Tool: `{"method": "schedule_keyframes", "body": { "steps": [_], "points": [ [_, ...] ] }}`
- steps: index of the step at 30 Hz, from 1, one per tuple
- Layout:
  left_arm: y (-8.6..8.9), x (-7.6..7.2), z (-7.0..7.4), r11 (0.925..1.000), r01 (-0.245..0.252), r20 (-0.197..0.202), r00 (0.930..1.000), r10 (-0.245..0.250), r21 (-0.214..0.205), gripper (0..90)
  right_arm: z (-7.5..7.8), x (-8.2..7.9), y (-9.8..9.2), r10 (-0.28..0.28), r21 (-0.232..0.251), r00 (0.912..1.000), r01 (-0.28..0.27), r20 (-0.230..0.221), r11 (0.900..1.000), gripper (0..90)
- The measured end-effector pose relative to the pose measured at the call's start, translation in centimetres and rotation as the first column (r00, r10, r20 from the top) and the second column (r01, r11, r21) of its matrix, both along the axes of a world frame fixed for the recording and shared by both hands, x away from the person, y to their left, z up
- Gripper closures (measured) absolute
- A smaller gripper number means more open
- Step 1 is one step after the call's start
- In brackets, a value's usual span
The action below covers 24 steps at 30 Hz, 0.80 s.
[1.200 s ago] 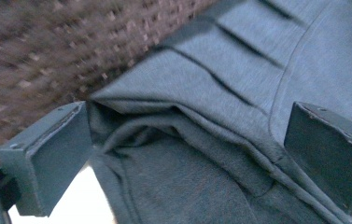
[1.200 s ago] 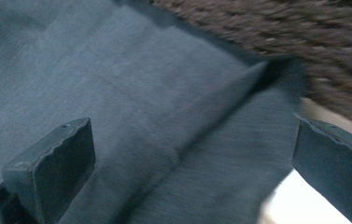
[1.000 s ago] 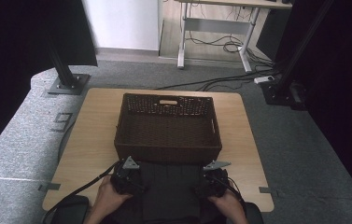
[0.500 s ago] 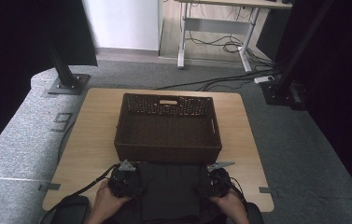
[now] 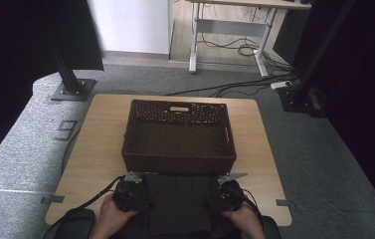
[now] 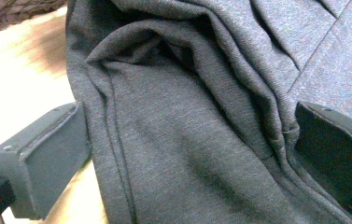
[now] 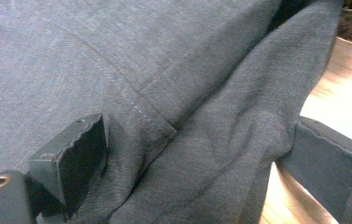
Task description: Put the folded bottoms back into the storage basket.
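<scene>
Grey garment [image 5: 179, 201] is soft, limp, prob. light; best grabbed at bunched side edges. Left hand-held gripper [image 6: 187, 154] and right hand-held gripper [image 7: 197, 158] both spread around folds (right's jaws just closing, not yet pinching).

The high view looks from above the person's side, forward and down, over the whole table [image 5: 95, 144] and the floor behind. The left gripper view sits very close to the dark grey cloth [image 6: 178, 140], looking along its own jaws toward the left edge of the cloth. The right gripper view is equally close, at the right edge. All three views share this cloth.
</scene>
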<state>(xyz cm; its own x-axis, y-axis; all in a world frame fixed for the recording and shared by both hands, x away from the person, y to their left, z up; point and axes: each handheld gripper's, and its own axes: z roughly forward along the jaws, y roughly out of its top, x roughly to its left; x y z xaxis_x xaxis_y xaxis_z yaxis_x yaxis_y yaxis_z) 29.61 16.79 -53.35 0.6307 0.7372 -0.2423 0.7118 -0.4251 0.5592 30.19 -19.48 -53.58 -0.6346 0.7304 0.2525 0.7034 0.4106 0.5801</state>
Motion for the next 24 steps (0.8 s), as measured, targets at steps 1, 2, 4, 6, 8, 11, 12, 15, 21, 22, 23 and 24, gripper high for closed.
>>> {"method": "schedule_keyframes", "body": {
  "steps": [1,2,4,6,8,11,12,15,21,22,23,24],
  "points": [
    [-0.1,0.0,0.0,1.0,0.004,-0.005,1.0,-0.004,-0.005,0.0,0.0,0.0,0.1,0.009,0.006,0.9999,-0.009,-0.004,0.9999,9.6],
    [-0.1,0.0,0.1,0.9997,0.02,-0.013,0.9997,-0.02,-0.015,4.6,0.1,0.0,0.3,0.04,0.032,0.9991,-0.039,-0.017,0.9987,15.4],
    [-0.3,-0.1,0.3,0.9987,0.047,-0.018,0.9987,-0.047,-0.021,9.8,0.2,0.0,0.7,0.062,0.047,0.9974,-0.061,-0.036,0.9971,19.2],
    [-0.5,-0.1,0.3,0.9978,0.059,-0.02,0.998,-0.06,-0.031,13.9,0.2,0.0,1.0,0.071,0.047,0.9965,-0.069,-0.044,0.9965,19.2],
    [-0.9,-0.1,0.4,0.9968,0.077,-0.019,0.9968,-0.077,-0.023,18.6,0.3,0.2,1.5,0.099,0.069,0.9925,-0.094,-0.072,0.9932,21.2],
    [-1.3,-0.1,0.4,0.994,0.103,-0.03,0.9941,-0.104,-0.038,23.2,0.3,0.4,1.6,0.115,0.088,0.9894,-0.107,-0.089,0.9903,24.2],
    [-1.5,-0.1,0.4,0.991,0.121,-0.03,0.9919,-0.123,-0.056,26.9,0.1,0.7,1.4,0.12,0.139,0.986,-0.104,-0.115,0.9849,29.0],
    [-1.8,0.0,0.3,0.9878,0.134,-0.032,0.99,-0.137,-0.08,32.1,-0.2,0.9,1.2,0.123,0.189,0.9834,-0.096,-0.134,0.9772,33.5],
    [-2.4,0.4,0.0,0.9795,0.159,-0.037,0.9857,-0.165,-0.124,37.5,-0.8,1.4,2.4,0.172,0.28,0.9714,-0.121,-0.164,0.9523,38.6],
    [-2.5,0.4,-0.1,0.9786,0.158,-0.038,0.9856,-0.165,-0.131,38.2,-0.9,1.5,2.8,0.181,0.294,0.969,-0.126,-0.168,0.9475,40.6],
    [-2.5,0.5,-0.1,0.9784,0.16,-0.038,0.9854,-0.166,-0.131,39.1,-1.0,1.6,3.1,0.189,0.302,0.9674,-0.131,-0.169,0.9441,42.7],
    [-2.5,0.5,-0.1,0.9786,0.161,-0.035,0.9854,-0.166,-0.128,40.4,-1.0,1.6,3.3,0.191,0.302,0.9666,-0.133,-0.171,0.944,44.5]
  ]
}}
